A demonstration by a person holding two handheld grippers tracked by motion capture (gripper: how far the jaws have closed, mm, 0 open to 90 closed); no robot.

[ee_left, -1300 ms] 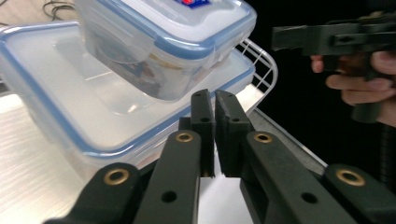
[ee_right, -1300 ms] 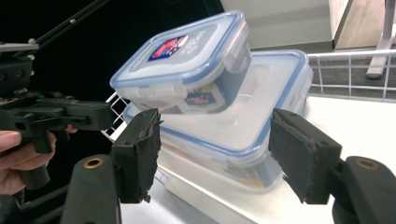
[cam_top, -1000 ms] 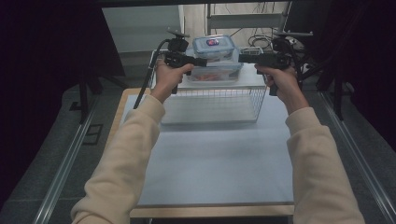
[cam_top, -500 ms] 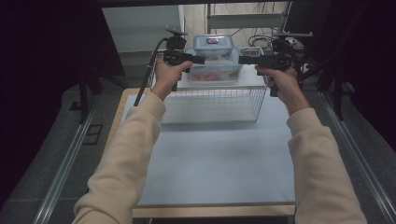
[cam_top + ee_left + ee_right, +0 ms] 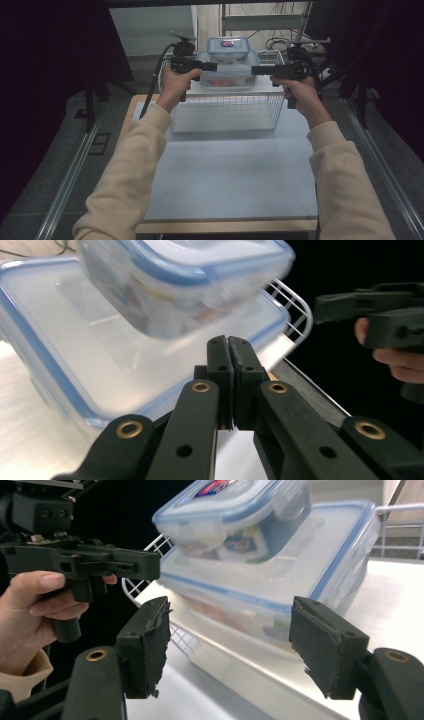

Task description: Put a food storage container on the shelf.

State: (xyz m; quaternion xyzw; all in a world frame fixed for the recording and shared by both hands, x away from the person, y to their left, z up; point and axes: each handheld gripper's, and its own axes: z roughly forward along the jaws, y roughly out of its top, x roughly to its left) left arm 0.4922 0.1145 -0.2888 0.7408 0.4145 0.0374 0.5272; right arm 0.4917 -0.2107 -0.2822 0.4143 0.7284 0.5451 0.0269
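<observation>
Pale blue table (image 5: 230, 175) bears a wire basket (image 5: 225, 112); dark room around.

A person is wearing cream long sleeves (image 5: 131, 165). Each matte black two-jaw gripper, left (image 5: 230, 347) and right (image 5: 227, 645), is showing brass-ringed pivot holes; a black cable (image 5: 152, 82) is trailing toward seven o'clock.

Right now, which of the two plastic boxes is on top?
The small box with the colourful sticker on its blue-rimmed lid is on top; it sits on the big flat box, which is wider and has orange stuff inside.
</observation>
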